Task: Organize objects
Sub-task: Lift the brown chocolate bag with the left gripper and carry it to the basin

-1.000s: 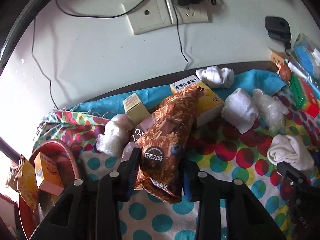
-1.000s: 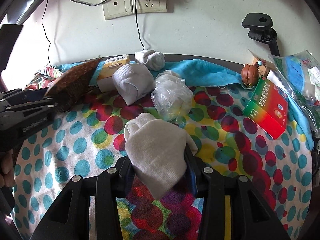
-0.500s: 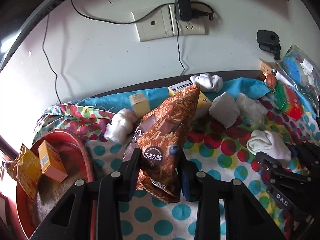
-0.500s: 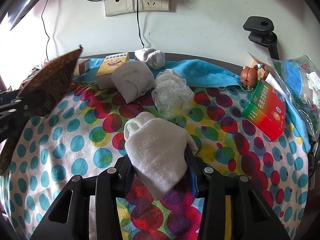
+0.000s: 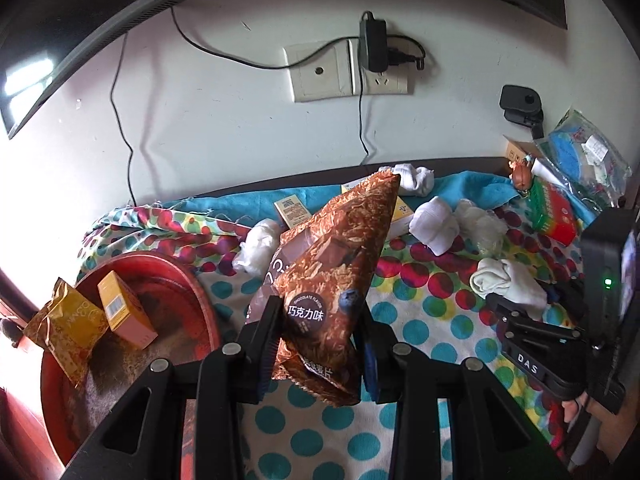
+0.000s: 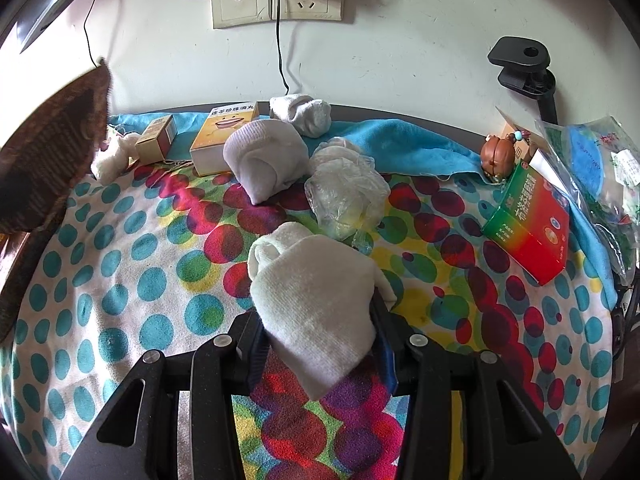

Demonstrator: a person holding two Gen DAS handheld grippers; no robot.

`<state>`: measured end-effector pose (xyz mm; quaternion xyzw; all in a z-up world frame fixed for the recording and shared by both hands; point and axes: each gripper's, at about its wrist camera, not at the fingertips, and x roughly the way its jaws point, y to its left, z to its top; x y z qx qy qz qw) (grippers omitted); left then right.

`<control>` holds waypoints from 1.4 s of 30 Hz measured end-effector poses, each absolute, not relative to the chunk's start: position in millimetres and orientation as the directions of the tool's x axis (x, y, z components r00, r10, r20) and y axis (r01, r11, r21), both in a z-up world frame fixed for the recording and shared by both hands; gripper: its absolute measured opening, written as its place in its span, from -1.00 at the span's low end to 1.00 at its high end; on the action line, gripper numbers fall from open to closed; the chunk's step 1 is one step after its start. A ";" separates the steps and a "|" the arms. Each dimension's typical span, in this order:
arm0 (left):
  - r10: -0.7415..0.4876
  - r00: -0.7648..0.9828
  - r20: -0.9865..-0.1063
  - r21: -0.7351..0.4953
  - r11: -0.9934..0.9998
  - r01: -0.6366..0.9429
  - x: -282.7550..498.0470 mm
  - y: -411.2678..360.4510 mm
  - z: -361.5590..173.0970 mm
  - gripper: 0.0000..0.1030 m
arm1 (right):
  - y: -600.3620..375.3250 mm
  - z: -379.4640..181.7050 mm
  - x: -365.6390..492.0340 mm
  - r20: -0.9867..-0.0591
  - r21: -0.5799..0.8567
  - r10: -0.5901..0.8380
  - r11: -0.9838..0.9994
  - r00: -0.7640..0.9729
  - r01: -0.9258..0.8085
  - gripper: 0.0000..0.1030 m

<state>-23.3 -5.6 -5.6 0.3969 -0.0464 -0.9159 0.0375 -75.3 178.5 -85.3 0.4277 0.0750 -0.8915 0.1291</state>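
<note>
My left gripper (image 5: pixel 320 344) is shut on a brown chocolate snack bag (image 5: pixel 336 264) and holds it up above the dotted cloth; the bag also shows at the left edge of the right wrist view (image 6: pixel 48 152). My right gripper (image 6: pixel 320 336) is shut on a rolled white sock (image 6: pixel 316 296), low over the cloth; it also shows in the left wrist view (image 5: pixel 508 284). A red tray (image 5: pixel 160 268) at the left holds a yellow box (image 5: pixel 124 312) and a gold packet (image 5: pixel 72 324).
On the cloth lie other white socks (image 6: pixel 264 160) (image 6: pixel 300 114), a crumpled plastic bag (image 6: pixel 346 196), a yellow box (image 6: pixel 224 136), a small tan box (image 6: pixel 156 138) and a green-red box (image 6: pixel 528 224). A wall with sockets (image 6: pixel 276 4) stands behind.
My left gripper has lifted the snack bag higher and drawn back, so the tray shows more. My right gripper has stayed in place on the sock.
</note>
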 end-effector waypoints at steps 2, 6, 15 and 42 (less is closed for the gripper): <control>-0.105 -0.688 -0.718 0.113 -0.993 0.033 -16.5 -9.1 1.1 -0.32 | 178.1 -85.1 -75.3 -0.782 -0.022 -0.167 -0.956 -0.601 0.294 -0.19; -0.094 -0.701 -0.707 0.088 -0.995 0.044 -3.0 -20.8 16.5 -0.32 | 177.8 -84.9 -75.8 -0.782 -0.024 -0.164 -0.956 -0.601 0.291 -0.18; -0.141 -0.717 -0.683 0.089 -0.990 0.111 22.5 -62.4 45.4 -0.32 | 176.8 -85.1 -76.0 -0.782 -0.024 -0.163 -0.957 -0.602 0.290 -0.18; -0.346 -0.563 -0.750 0.093 -0.899 0.428 38.3 -214.3 7.0 -0.32 | 174.1 -85.5 -76.1 -0.783 -0.030 -0.157 -0.957 -0.602 0.289 -0.13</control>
